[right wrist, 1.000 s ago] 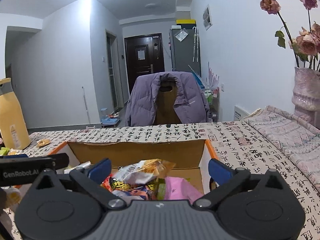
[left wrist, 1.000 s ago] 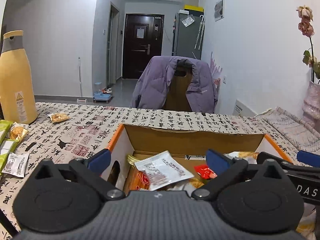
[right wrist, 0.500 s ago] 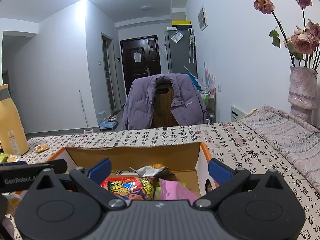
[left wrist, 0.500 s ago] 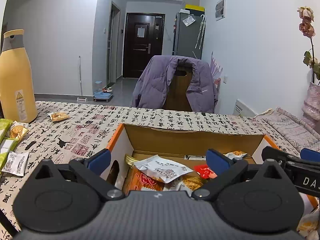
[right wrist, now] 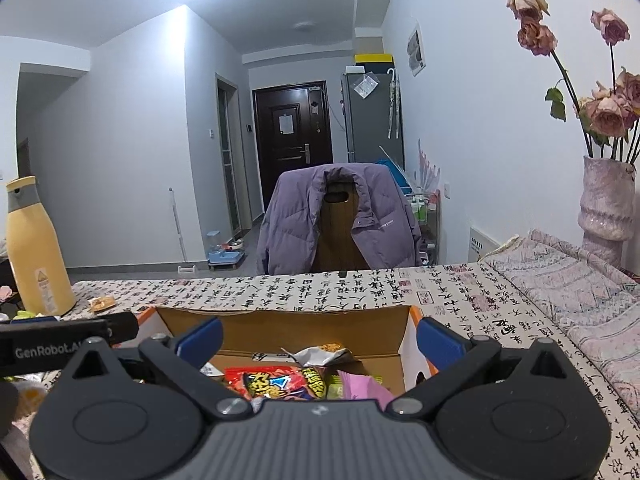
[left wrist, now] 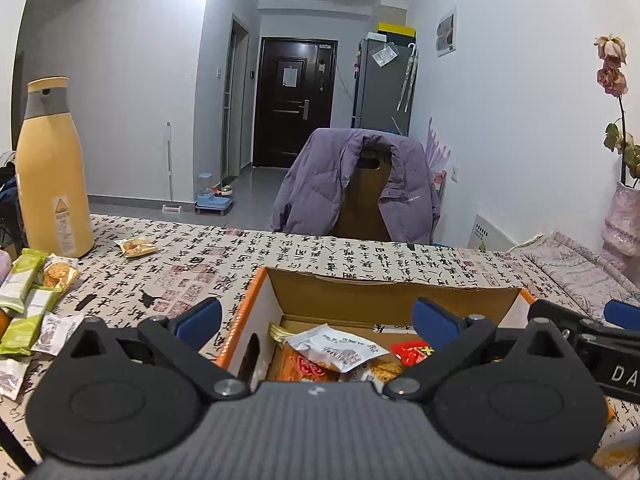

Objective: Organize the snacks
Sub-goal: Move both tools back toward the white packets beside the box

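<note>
Patterned table (left wrist: 280, 256), snack box (left wrist: 392, 292) now lower

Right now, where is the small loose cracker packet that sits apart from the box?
In the left wrist view, the cracker packet lies on the tablecloth at left, just right of the yellow bottle.

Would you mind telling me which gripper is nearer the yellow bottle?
Left. The left gripper hovers at the box's left end, on the yellow bottle's side; the right gripper is over the far end.
</note>
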A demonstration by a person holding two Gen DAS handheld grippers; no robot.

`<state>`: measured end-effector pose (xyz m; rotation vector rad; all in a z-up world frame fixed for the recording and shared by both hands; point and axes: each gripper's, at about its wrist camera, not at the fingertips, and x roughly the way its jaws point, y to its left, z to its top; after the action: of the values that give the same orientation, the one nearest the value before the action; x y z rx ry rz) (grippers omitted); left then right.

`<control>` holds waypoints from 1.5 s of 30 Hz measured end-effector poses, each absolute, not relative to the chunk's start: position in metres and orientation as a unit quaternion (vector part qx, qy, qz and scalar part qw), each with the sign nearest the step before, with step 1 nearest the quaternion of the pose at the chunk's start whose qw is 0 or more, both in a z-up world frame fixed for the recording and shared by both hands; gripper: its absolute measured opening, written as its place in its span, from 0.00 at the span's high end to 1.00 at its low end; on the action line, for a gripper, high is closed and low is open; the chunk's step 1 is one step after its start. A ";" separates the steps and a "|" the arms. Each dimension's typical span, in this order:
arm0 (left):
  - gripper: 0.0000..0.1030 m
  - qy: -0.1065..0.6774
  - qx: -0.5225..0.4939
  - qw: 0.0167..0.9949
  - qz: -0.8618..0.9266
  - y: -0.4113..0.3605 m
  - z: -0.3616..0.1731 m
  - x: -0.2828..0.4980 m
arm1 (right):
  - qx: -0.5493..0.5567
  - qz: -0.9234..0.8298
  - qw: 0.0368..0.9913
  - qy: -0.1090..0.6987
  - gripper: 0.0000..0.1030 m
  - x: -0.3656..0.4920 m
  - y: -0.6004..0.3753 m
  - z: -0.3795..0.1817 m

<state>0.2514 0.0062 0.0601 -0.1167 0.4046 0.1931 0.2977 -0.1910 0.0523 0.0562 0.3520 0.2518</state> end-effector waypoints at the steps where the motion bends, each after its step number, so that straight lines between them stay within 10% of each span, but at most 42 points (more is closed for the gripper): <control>1: 0.00 0.200 -0.058 0.973 0.096 0.007 0.061 0.248 | 0.027 0.125 0.976 0.174 0.00 0.294 -0.191 0.054; 45: 0.00 0.236 -0.048 0.966 0.095 0.068 0.018 0.097 | 0.000 0.166 0.950 0.264 0.00 0.176 -0.186 0.013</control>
<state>0.0968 0.0679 0.0178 -0.0971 0.4764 0.1931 0.1757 -0.1857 0.0127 0.0002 0.5379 0.3374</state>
